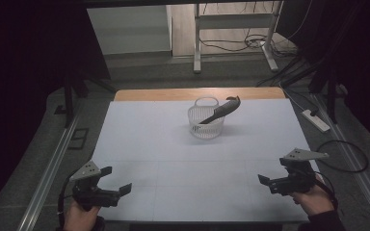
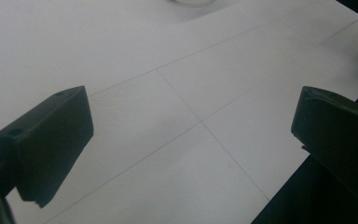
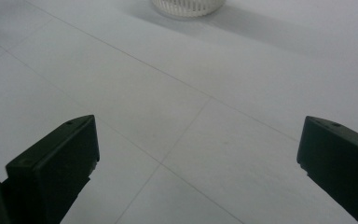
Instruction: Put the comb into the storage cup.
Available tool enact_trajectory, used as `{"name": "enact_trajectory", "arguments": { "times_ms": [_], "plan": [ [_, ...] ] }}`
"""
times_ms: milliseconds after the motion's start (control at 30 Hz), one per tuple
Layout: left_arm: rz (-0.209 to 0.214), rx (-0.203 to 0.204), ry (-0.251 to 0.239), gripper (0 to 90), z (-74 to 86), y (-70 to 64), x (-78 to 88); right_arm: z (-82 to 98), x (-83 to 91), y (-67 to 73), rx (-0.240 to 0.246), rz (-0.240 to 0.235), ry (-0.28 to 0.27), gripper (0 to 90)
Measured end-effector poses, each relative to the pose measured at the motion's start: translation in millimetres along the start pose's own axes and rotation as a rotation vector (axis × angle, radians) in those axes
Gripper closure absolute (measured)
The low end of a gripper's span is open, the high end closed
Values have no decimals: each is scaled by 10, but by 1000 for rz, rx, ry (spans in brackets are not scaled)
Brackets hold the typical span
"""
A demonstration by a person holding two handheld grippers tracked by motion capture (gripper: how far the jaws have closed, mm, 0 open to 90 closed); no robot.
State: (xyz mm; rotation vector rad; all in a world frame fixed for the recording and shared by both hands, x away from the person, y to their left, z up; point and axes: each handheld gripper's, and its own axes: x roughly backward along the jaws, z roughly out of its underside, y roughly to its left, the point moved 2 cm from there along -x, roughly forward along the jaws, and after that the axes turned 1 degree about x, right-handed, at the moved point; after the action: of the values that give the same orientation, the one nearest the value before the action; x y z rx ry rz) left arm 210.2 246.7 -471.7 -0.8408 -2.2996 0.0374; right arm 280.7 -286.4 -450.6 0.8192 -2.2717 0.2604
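At the near edge of the table, the left gripper (image 1: 118, 180) and the right gripper (image 1: 265, 182) are held in a person's hands, each with its jaws spread wide and nothing between them; both gripper views show bare surface in the gap. They sit well apart, at the table's two near corners, pointing inward. The white table top (image 1: 149, 139) between them and the basket is bare, crossed by thin seam lines. Farther off, near the middle, stands a white slotted basket (image 1: 205, 122) with a dark grey handled tool (image 1: 224, 110) leaning tilted in it, its handle jutting over the rim to the right. Beyond lies a wooden edge strip (image 1: 173, 94), then a dim floor with cables, a power strip (image 1: 316, 120) and a metal desk frame (image 1: 197, 43).
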Motion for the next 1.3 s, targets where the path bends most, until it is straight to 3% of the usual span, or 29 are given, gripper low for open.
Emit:
{"name": "enact_trajectory", "arguments": {
  "times_ms": [700, 1300],
  "plan": [
    [-32, 17, -3, 0, 13, 40, 33, 259, 254, -63, -62, 82, 10, 0],
    [-57, 31, 7, 0, 26, 73, 49, 409, 354, -71, -87, 169, 80, 0]
  ]
}}
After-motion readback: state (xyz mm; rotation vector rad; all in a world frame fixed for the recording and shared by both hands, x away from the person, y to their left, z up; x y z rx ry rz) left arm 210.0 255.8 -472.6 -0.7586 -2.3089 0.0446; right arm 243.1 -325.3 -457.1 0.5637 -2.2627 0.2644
